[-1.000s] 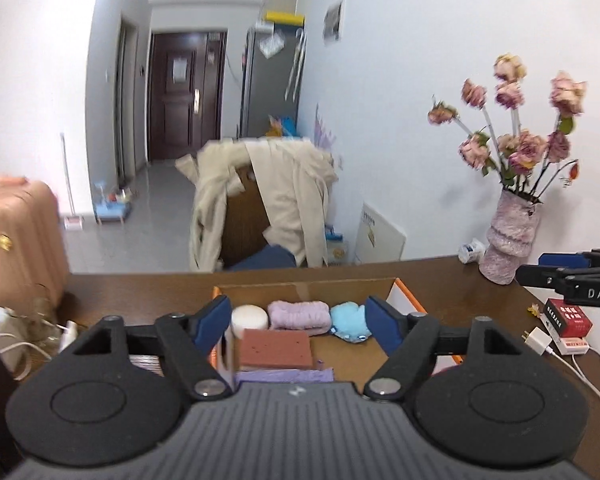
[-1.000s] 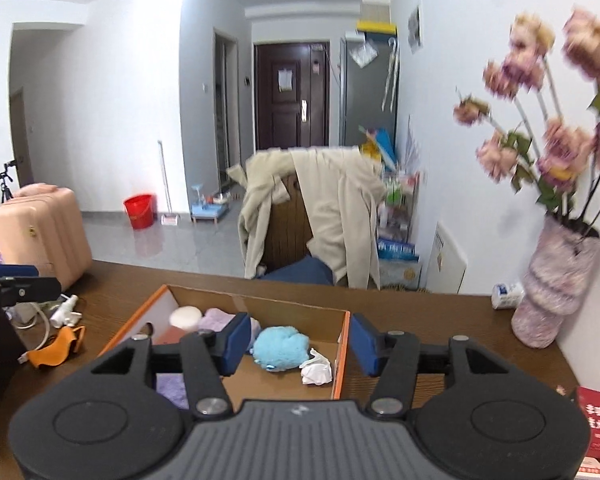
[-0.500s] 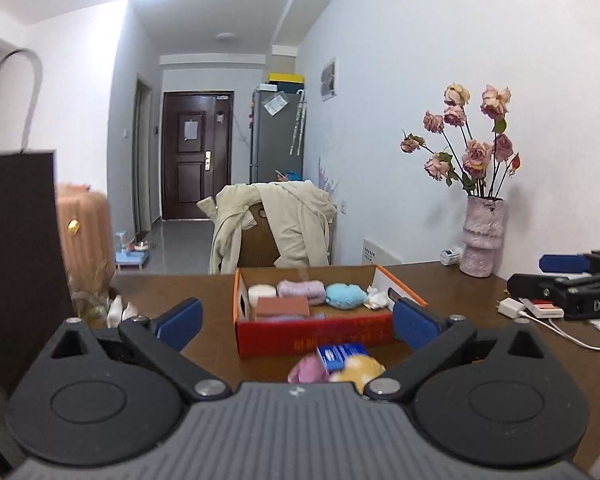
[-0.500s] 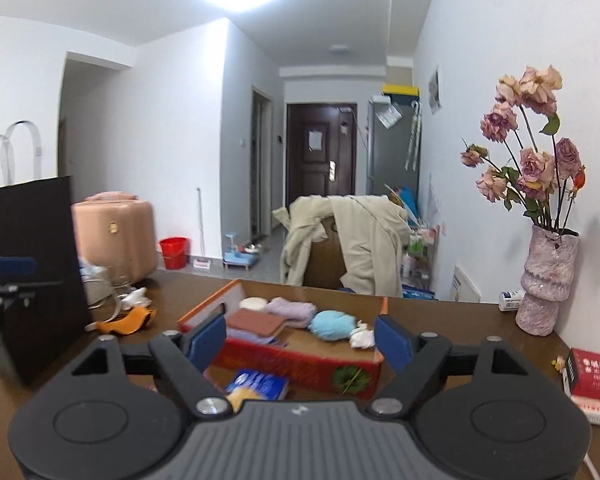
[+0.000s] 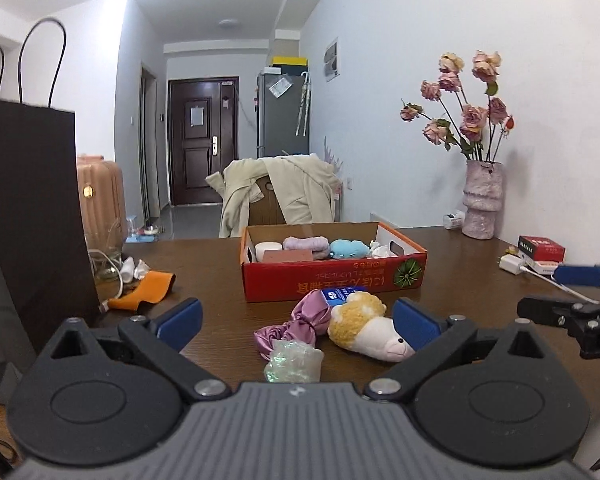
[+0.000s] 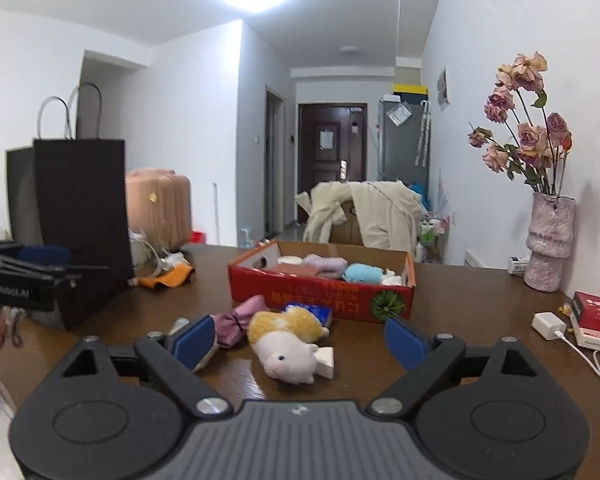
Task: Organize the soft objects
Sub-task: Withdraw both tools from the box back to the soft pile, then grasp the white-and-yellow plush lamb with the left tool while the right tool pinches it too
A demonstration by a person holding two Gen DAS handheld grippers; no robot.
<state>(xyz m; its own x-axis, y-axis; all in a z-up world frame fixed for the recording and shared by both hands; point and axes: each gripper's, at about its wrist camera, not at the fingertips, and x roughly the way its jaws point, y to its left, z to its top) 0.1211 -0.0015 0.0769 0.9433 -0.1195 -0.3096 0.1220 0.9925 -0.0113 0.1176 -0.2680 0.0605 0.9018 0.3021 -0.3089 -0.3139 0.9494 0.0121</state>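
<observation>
Both hand-held grippers have pulled back from over the box (image 5: pixel 332 280), so the plush toy (image 6: pixel 288 340) and pink scrunchie (image 5: pixel 300 322) now lie on the surface just ahead of the left hand-held gripper (image 5: pixel 296 320), spread empty, and the right hand-held gripper (image 6: pixel 300 340), its jaws opening around nothing, presumably for the next pickup.

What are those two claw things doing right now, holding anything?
Left gripper: open wide, holding nothing.
Right gripper: jaws opening, nothing gripped; the plush toy lies on the table between them, untouched.
</observation>
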